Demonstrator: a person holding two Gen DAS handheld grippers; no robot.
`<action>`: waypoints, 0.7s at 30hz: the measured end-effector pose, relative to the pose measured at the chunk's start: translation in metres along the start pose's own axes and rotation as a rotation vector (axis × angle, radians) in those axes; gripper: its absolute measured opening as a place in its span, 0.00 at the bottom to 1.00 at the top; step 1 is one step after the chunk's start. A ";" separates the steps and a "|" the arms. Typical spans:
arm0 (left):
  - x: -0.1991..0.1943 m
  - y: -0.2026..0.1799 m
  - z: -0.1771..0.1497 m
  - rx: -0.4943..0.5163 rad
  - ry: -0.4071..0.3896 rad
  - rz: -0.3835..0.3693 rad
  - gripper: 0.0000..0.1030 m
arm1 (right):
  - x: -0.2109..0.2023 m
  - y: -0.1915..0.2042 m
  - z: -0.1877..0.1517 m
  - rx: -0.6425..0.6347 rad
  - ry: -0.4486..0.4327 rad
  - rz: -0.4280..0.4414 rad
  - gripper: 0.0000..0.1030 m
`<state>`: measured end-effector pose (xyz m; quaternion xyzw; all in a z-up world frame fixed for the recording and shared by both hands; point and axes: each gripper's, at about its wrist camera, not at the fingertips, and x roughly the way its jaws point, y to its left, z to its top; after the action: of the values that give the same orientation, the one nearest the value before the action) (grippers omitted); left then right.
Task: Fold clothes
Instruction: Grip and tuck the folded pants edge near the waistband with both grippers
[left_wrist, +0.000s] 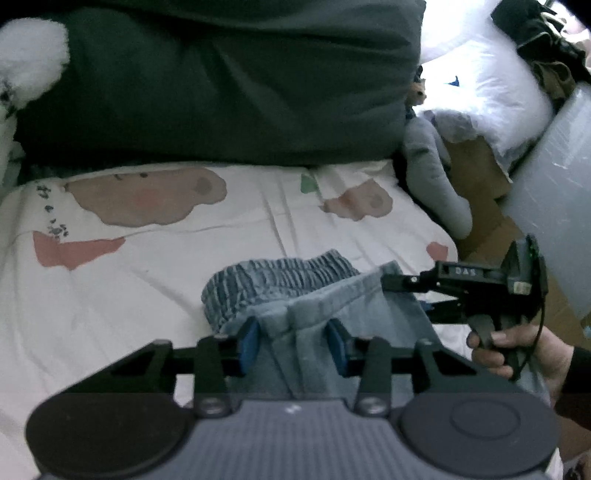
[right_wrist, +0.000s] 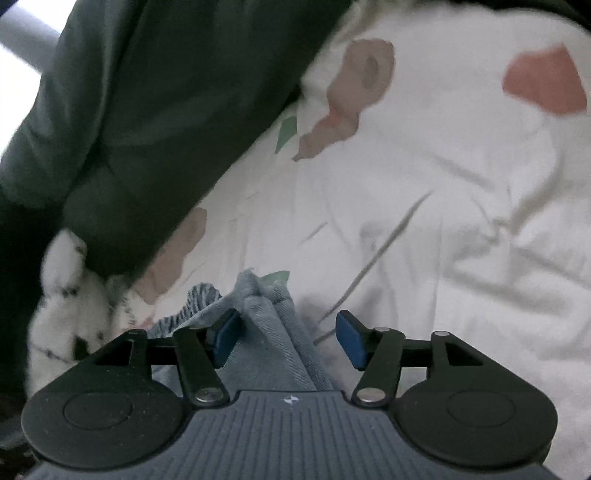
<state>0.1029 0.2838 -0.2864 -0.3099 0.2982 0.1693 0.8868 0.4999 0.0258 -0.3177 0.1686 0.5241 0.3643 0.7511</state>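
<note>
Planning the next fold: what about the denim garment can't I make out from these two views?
- Left wrist: the gripper body hides the near part of the denim garment.
- Left wrist: the right gripper covers its right edge.
- Right wrist: the view is blurred, and the left gripper is out of frame.

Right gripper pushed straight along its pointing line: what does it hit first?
Probably the bunched blue denim garment already between its open jaws; beyond that, the white printed bedsheet. Depth is uncertain.
</note>
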 end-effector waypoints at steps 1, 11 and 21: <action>0.000 -0.001 0.000 0.003 -0.001 -0.004 0.38 | 0.000 -0.002 0.000 0.012 0.003 0.016 0.62; -0.002 -0.003 0.003 0.014 -0.014 -0.007 0.22 | -0.026 0.025 -0.007 -0.081 -0.073 0.036 0.11; -0.020 -0.013 0.013 0.058 -0.064 -0.029 0.17 | -0.066 0.061 -0.009 -0.201 -0.191 -0.010 0.08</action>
<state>0.0996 0.2798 -0.2602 -0.2830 0.2700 0.1577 0.9067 0.4567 0.0184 -0.2386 0.1238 0.4120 0.3935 0.8125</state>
